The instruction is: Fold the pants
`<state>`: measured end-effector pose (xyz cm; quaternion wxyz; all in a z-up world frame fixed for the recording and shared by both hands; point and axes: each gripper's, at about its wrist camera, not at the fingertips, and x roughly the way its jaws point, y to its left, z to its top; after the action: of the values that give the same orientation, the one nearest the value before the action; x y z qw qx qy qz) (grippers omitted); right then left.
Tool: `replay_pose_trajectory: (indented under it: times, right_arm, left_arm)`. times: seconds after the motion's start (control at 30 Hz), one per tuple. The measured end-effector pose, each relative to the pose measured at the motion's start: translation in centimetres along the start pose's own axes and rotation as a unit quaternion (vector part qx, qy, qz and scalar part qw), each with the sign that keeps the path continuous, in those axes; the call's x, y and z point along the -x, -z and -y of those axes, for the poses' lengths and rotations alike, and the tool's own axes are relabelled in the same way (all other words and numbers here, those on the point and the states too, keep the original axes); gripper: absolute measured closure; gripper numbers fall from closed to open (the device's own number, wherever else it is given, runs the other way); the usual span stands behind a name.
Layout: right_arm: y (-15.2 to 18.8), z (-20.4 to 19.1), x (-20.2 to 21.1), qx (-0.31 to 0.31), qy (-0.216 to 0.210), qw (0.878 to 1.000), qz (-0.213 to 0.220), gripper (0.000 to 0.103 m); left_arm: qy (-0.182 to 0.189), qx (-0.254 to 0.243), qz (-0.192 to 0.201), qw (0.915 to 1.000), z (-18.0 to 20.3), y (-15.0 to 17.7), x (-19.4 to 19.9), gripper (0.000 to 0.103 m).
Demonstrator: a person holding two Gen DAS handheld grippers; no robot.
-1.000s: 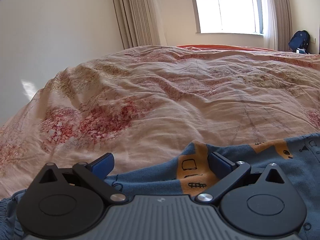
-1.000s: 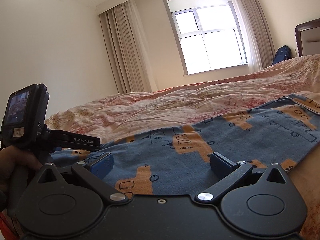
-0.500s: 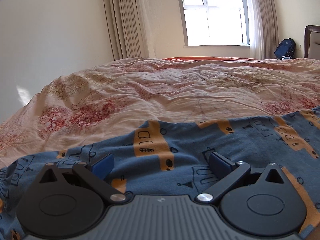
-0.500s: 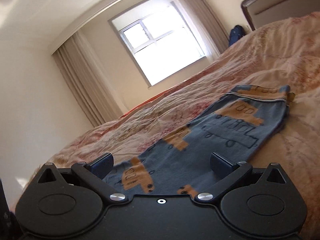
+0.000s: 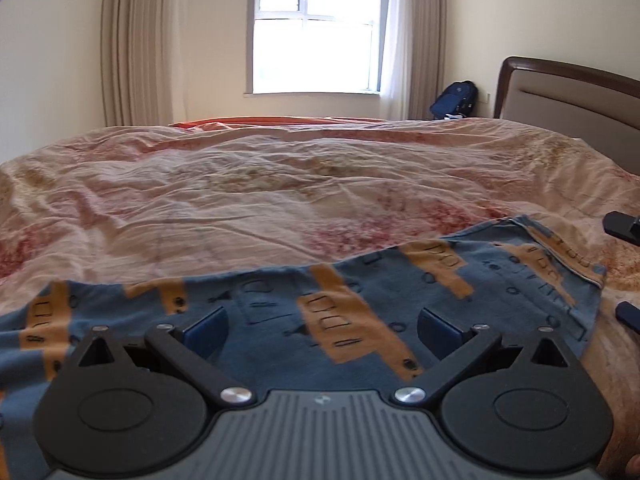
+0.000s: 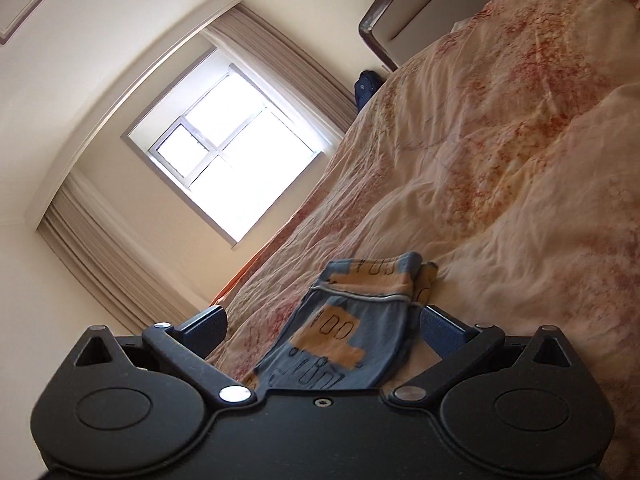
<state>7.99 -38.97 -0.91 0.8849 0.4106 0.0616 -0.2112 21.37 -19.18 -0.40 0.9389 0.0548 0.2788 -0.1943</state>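
Blue pants with orange vehicle prints [image 5: 360,292] lie flat across the near edge of a bed. My left gripper [image 5: 322,326] is open, its blue pads low over the middle of the pants. The pants' hem end lies to the right. In the right wrist view, tilted sideways, my right gripper [image 6: 324,326] is open with the hem end of the pants [image 6: 360,316] between its jaws. Parts of the right gripper [image 5: 624,228] show at the right edge of the left wrist view.
The bed has a rumpled pink floral quilt [image 5: 300,184]. A dark headboard [image 5: 568,96] stands at the right. A window [image 5: 316,28] with beige curtains is behind the bed. A blue backpack [image 5: 454,100] sits in the far corner.
Both grippers have swung right along the pants. The left now views the hem half. The right has rolled sideways and reached the hem end.
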Motion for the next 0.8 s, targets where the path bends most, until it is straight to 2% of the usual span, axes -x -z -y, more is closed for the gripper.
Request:
replay_pose_trajectory:
  times: [0.1, 0.17, 0.27, 0.4, 0.47, 0.6, 0.67, 0.7, 0.73, 0.8]
  right_arm:
    - [-0.6, 0.6, -1.3, 0.007, 0.014, 1.000, -0.010, 0.000]
    - [-0.9, 1.1, -2.1, 0.000, 0.011, 1.000, -0.025, 0.000]
    - [-1.1, 1.8, -3.3, -0.012, -0.006, 0.999, -0.042, 0.000]
    - [-1.3, 2.3, -3.9, -0.021, -0.019, 0.998, -0.047, 0.003]
    - [-1.2, 2.5, -3.9, -0.024, -0.014, 0.999, -0.043, 0.015]
    - [-1.3, 3.6, -3.8, -0.056, -0.011, 0.998, -0.030, 0.031]
    - [-1.4, 4.2, -4.0, -0.068, -0.005, 0.997, -0.029, 0.053]
    - [-1.4, 4.4, -4.1, -0.073, -0.001, 0.997, -0.031, 0.059]
    - [-1.4, 4.6, -4.2, -0.077, 0.002, 0.996, -0.034, 0.069]
    - [-1.3, 4.8, -4.5, -0.081, 0.005, 0.996, -0.036, 0.078]
  left_arm:
    - [0.014, -0.053, 0.005, 0.9985, 2.8, 0.2, -1.4, 0.000]
    - [0.007, -0.082, 0.002, 0.9966, 3.7, 0.9, -2.4, 0.000]
    - [0.021, -0.069, 0.017, 0.9973, 3.1, 2.0, -2.5, 0.000]
    - [0.035, -0.051, 0.015, 0.9980, 2.3, 2.2, -2.6, 0.000]
    - [0.034, -0.053, 0.019, 0.9979, 2.2, 2.2, -2.6, 0.000]
    - [0.032, -0.053, 0.020, 0.9979, 2.3, 2.2, -2.5, 0.000]
    - [0.023, -0.054, 0.009, 0.9982, 2.5, 1.9, -2.3, 0.000]
    - [0.014, -0.056, -0.002, 0.9983, 2.8, 1.5, -2.2, 0.001]
    - [0.000, -0.057, -0.014, 0.9983, 3.1, 1.0, -2.0, 0.000]
    - [-0.023, -0.049, -0.026, 0.9982, 3.4, -0.2, -1.2, 0.000]
